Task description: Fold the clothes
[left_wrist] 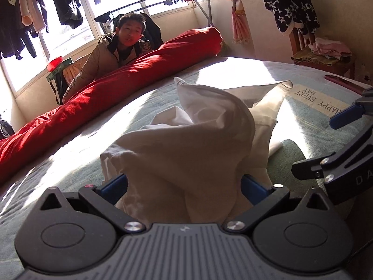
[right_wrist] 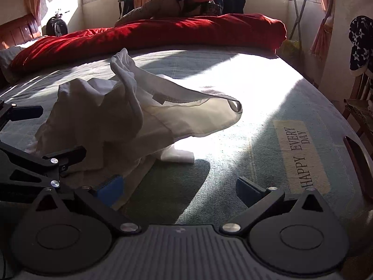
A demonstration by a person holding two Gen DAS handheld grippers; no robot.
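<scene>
Left wrist: white garment (left_wrist: pixel 186 144) bunched between tongs (left_wrist: pixel 184 187), apparently gripped.

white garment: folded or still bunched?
Bunched, not folded. The white garment stands in a crumpled heap on the bed, one end drooping free, its near end between the left gripper jaws.

Bare bedspread (right_wrist: pixel 244 98) rightward — quilt (right_wrist: pixel 163 32) beyond

The crumpled white cotton garment (left_wrist: pixel 186 144) hides the left tool's (left_wrist: pixel 184 186) fingertips; the dark flat object (right_wrist: pixel 356 163) is cut off at the right edge.
</scene>
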